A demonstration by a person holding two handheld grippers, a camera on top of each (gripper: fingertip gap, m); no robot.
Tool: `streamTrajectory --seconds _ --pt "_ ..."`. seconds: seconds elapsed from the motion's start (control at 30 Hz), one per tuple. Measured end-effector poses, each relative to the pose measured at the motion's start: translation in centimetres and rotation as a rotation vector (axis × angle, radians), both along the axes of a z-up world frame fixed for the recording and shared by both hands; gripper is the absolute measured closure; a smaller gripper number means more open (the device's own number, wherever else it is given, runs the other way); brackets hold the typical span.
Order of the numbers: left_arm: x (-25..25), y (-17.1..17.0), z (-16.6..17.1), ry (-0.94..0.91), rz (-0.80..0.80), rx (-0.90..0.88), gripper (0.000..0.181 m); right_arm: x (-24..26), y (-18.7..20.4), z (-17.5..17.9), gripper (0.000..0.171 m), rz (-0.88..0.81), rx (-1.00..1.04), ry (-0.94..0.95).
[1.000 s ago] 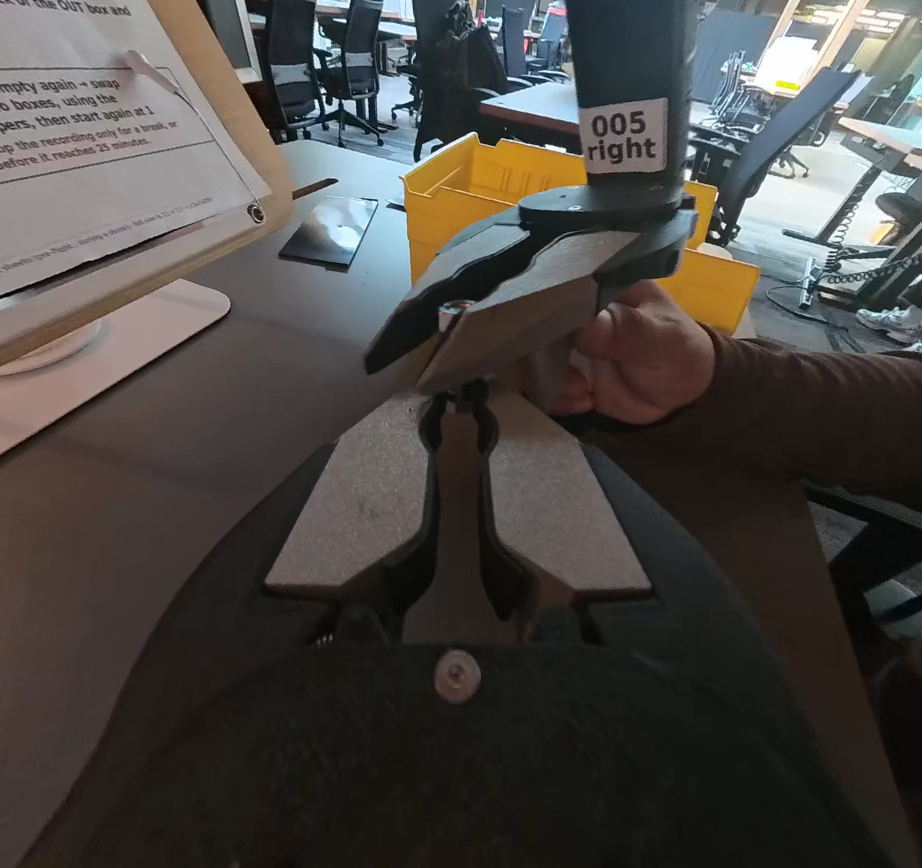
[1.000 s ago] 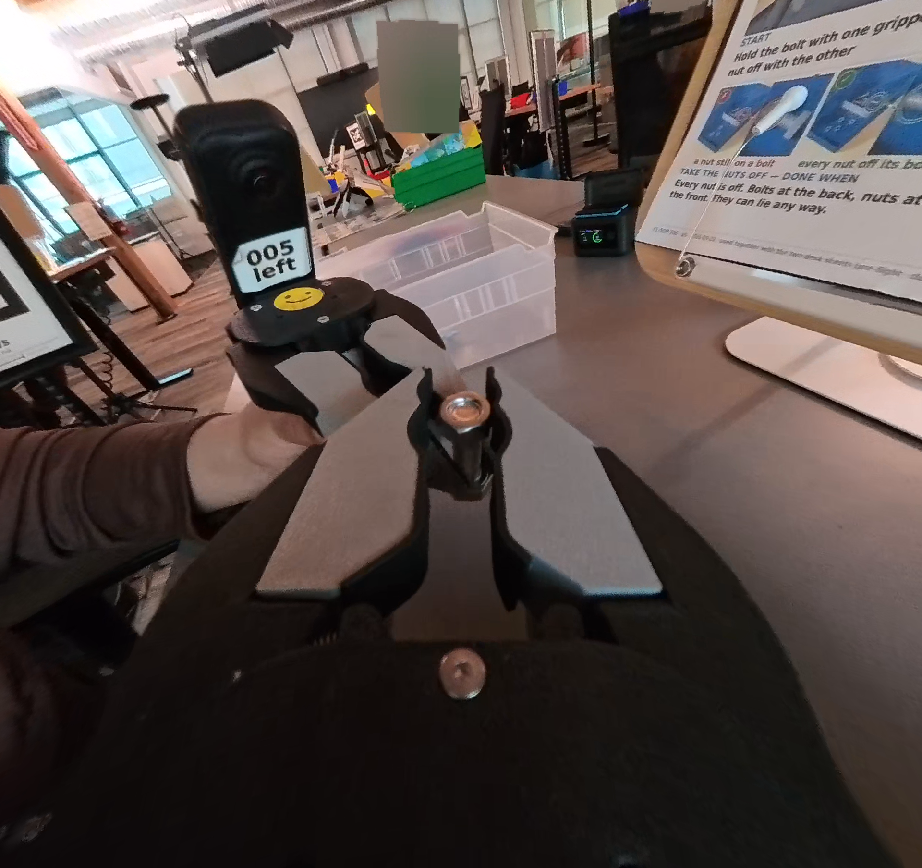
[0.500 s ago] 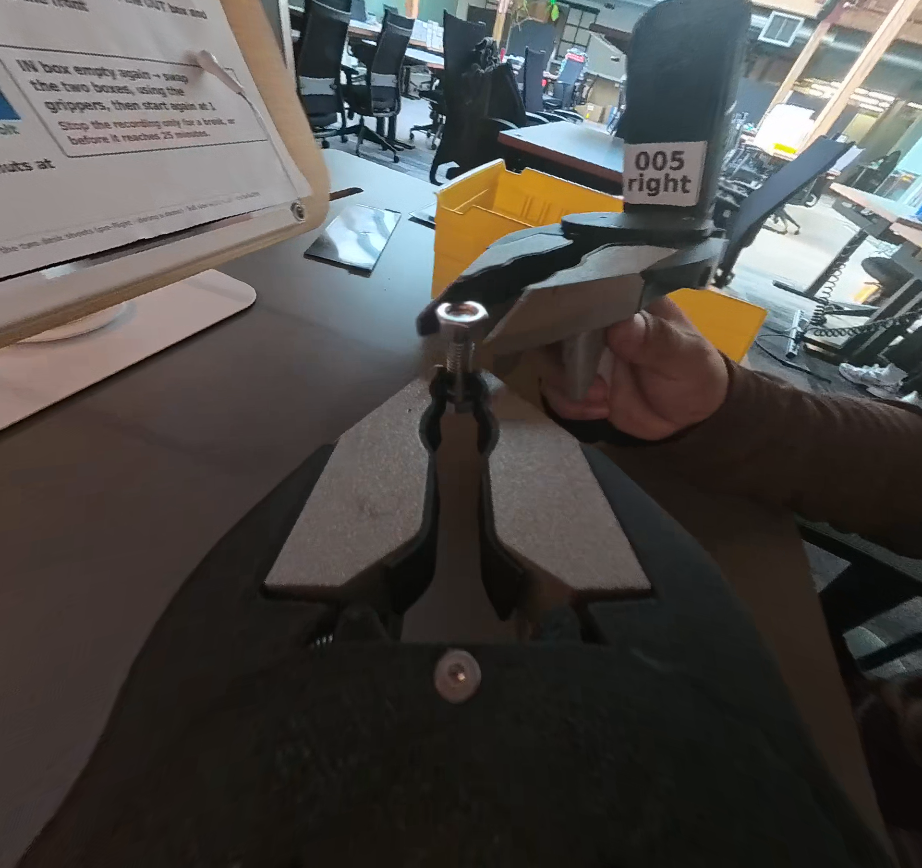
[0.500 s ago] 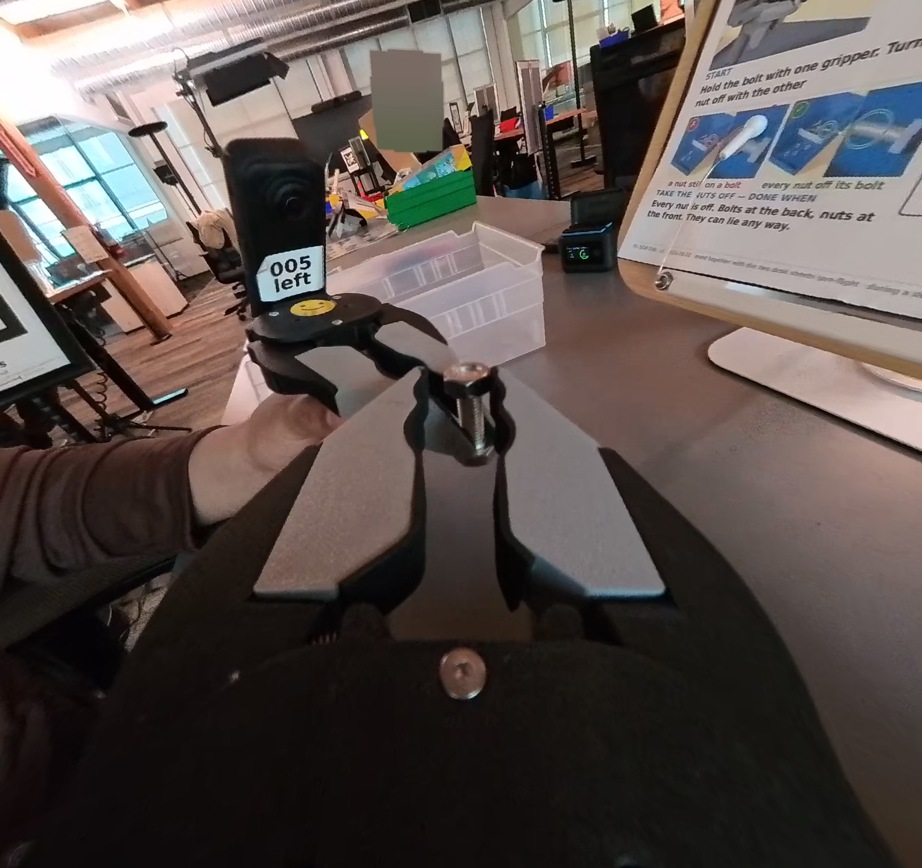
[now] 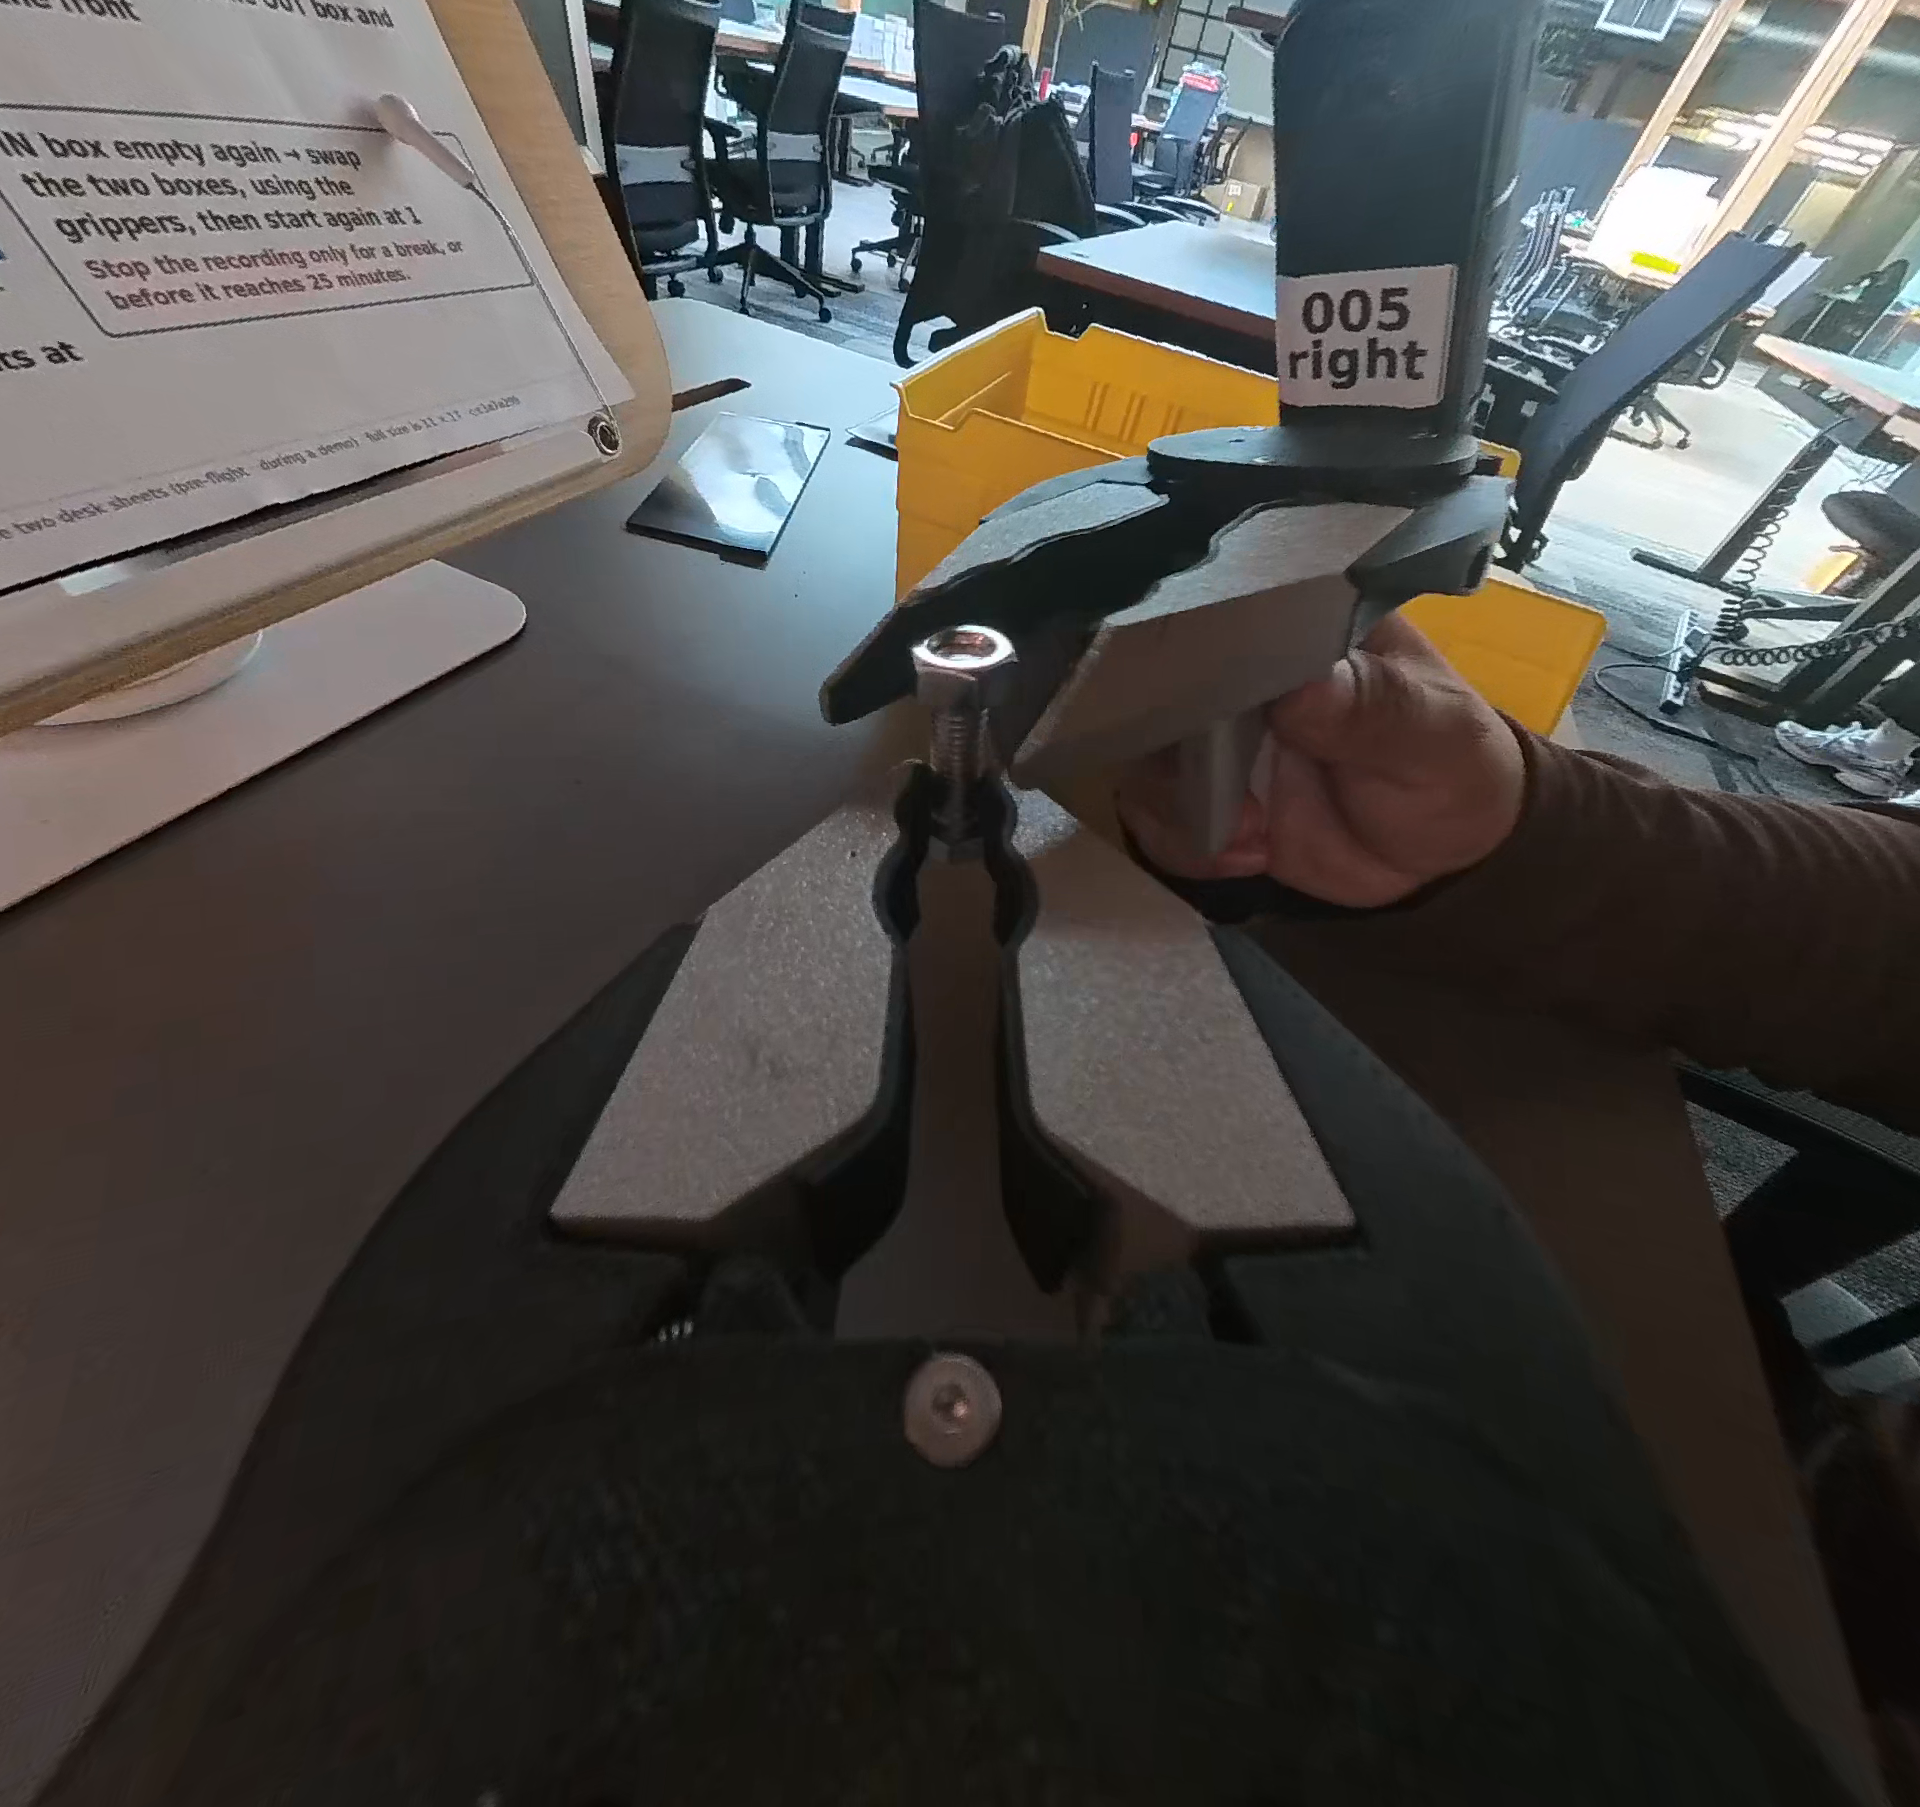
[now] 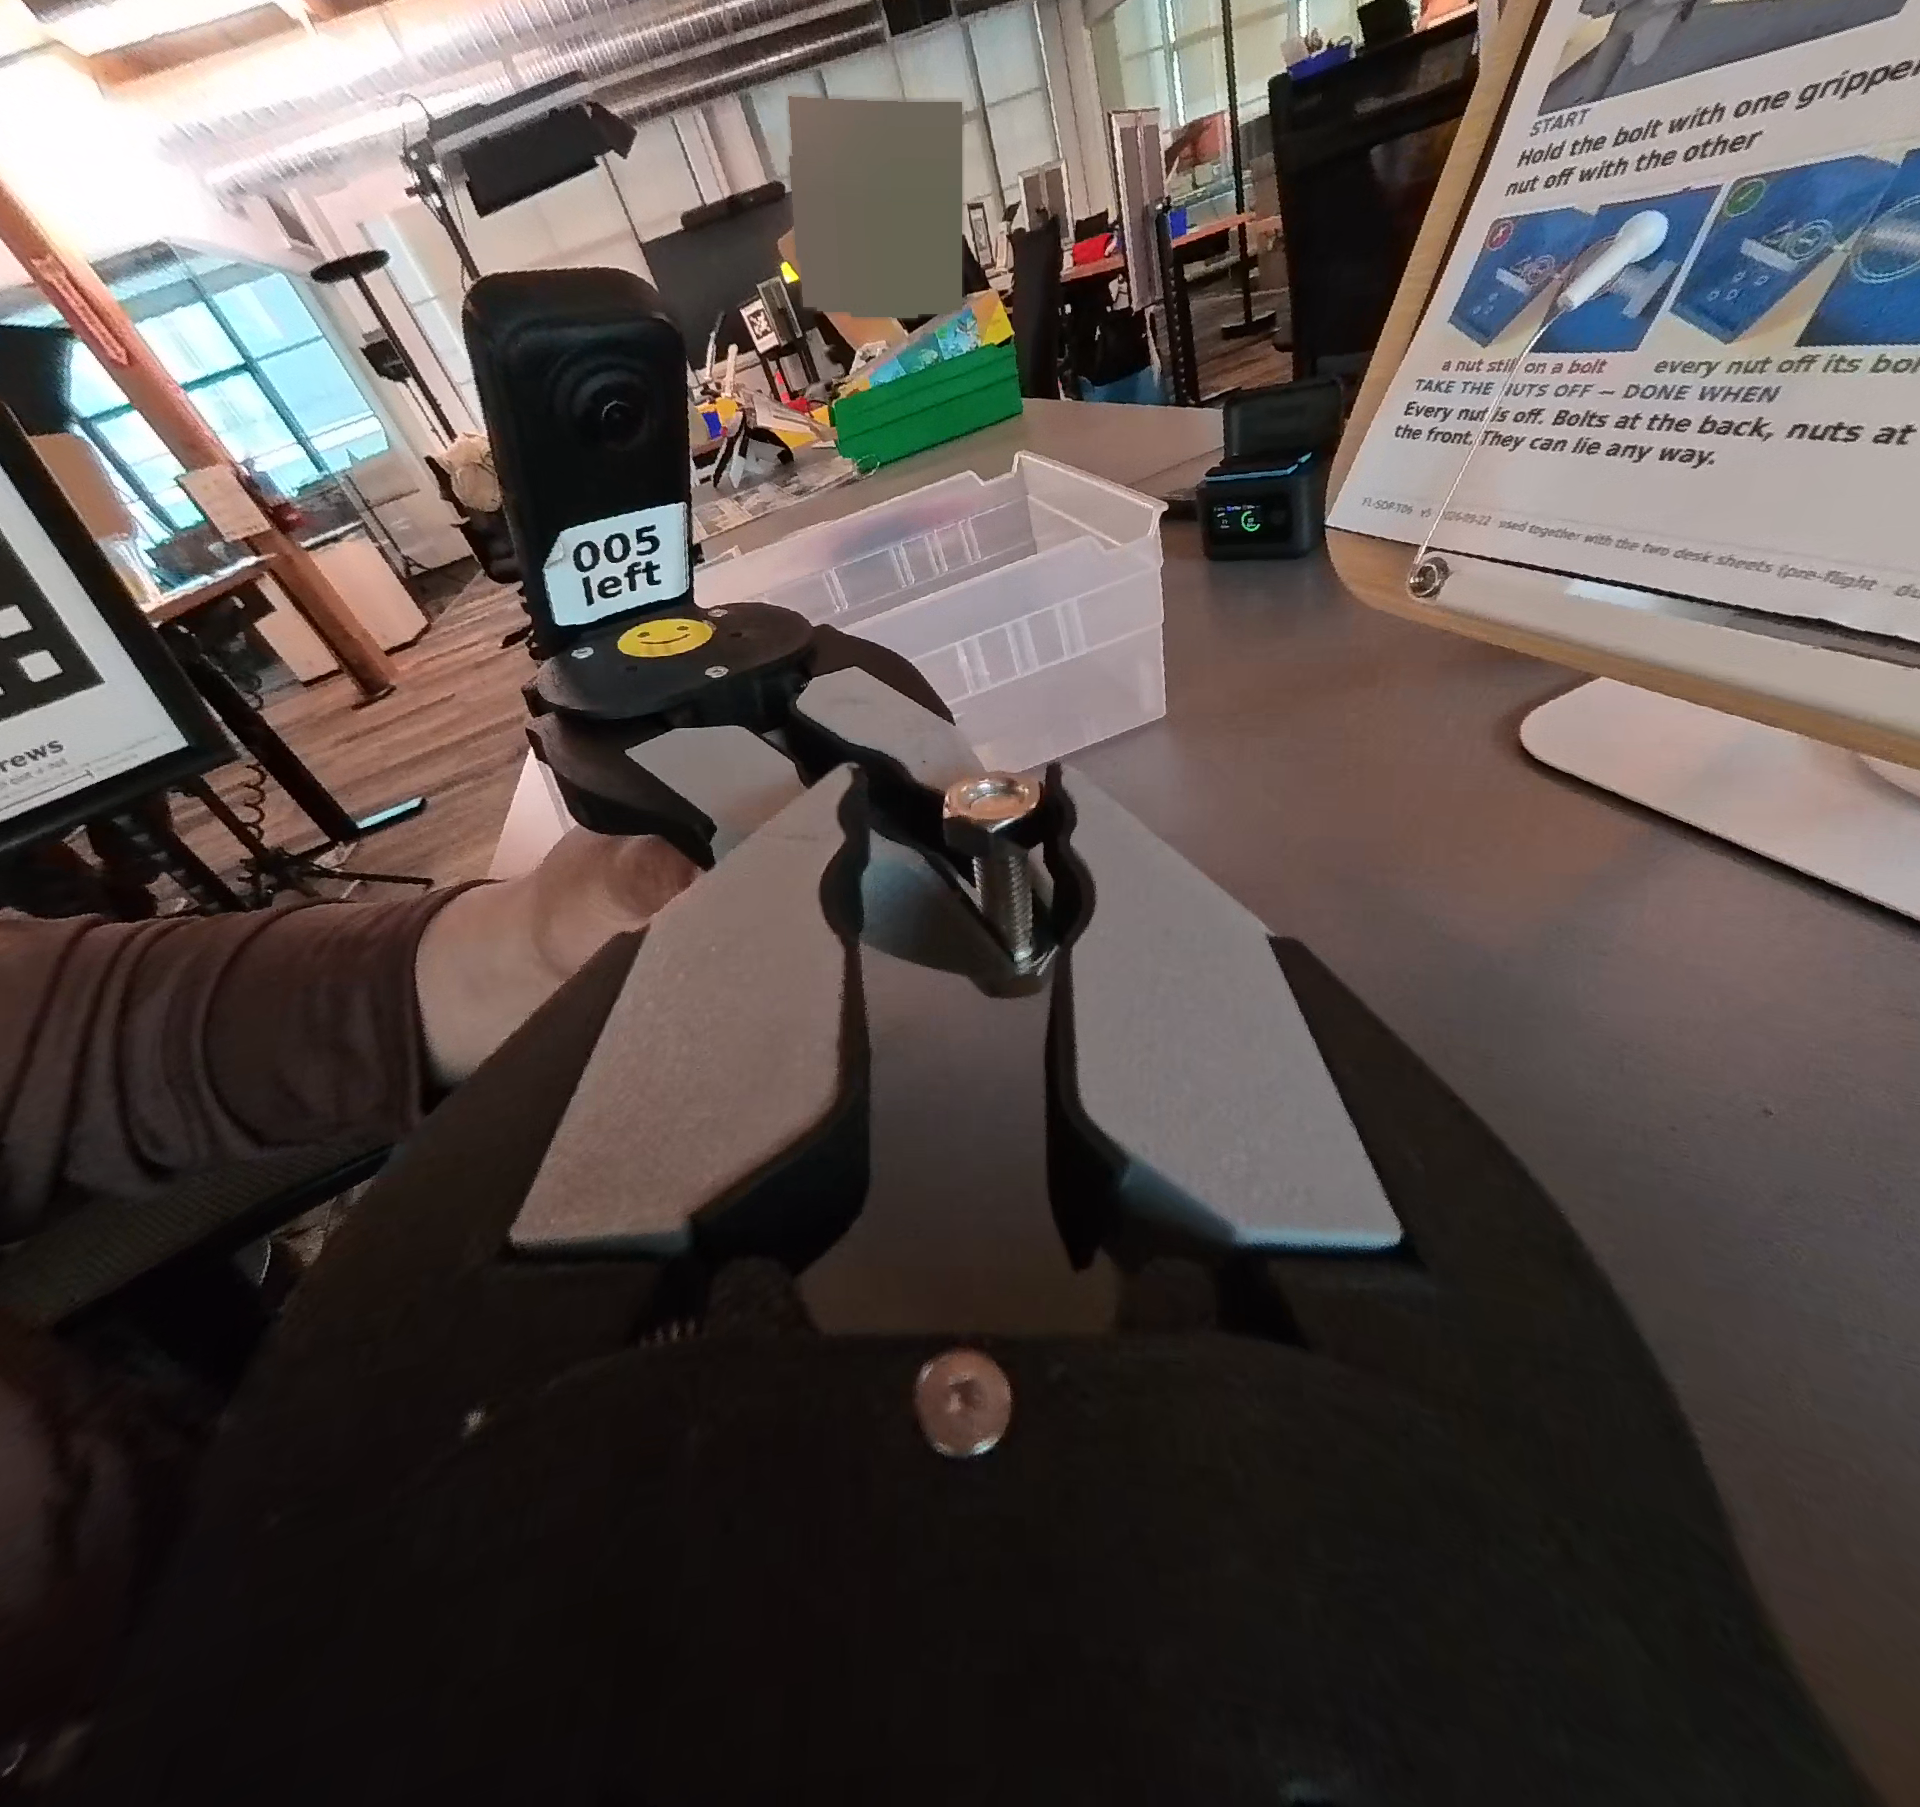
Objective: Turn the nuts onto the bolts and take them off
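My left gripper (image 5: 954,827) clamps the bolt (image 5: 956,749) head, holding it upright against spin. Right gripper (image 6: 951,848) is released, straddling the nut (image 6: 989,799) at the thread's tip to grab and turn it.

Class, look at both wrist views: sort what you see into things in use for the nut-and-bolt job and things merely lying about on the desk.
In use:
bolt
nut
left gripper
right gripper

Lying about, untouched now:
yellow bin
clear plastic bin
instruction board
small black device
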State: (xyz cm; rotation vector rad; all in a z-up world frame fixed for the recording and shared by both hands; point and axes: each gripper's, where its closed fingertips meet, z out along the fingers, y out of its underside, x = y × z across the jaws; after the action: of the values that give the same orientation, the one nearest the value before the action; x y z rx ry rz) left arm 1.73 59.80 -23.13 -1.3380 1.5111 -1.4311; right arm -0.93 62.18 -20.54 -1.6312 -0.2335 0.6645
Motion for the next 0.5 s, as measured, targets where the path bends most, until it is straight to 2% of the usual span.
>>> streamTrajectory --seconds 0.37,0.5 --pt "0.25 -0.9 -0.13 0.002 -0.022 0.023 0.173 -0.52 0.15 -0.38 0.142 0.012 -0.009 -0.02" --pt "0.1 -0.27 0.21 -0.012 0.001 0.018 0.173 0.08 0.28 -0.46 0.139 -0.037 -0.003 -0.06"
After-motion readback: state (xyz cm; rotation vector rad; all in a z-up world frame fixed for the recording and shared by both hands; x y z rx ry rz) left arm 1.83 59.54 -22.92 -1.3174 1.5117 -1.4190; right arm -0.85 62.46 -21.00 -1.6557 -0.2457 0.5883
